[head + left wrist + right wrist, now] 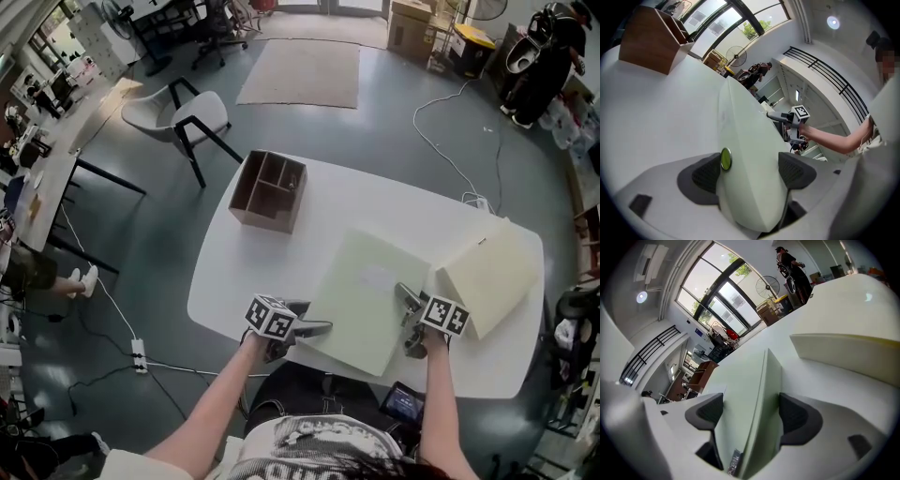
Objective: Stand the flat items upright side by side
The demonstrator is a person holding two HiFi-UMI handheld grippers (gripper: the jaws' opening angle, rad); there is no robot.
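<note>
A pale green flat case [361, 291] lies in the middle of the white table [375, 202], its near edge towards me. My left gripper [309, 323] straddles its near left corner; in the left gripper view [752, 173] the case [745, 140] fills the space between the wide-spread pads, a small green stud beside the left pad. My right gripper [408, 319] straddles the case's right edge [750, 394], jaws [747, 416] also spread wide, and it shows across the case as well [787, 117]. A cream flat box [487, 272] lies at the right.
A brown wooden divided organiser [270, 192] stands at the table's far left. A dark device [403, 403] sits below the table's near edge. On the floor are a white chair [187, 117], a power strip [139, 352] and cables. A person [548, 47] stands far back right.
</note>
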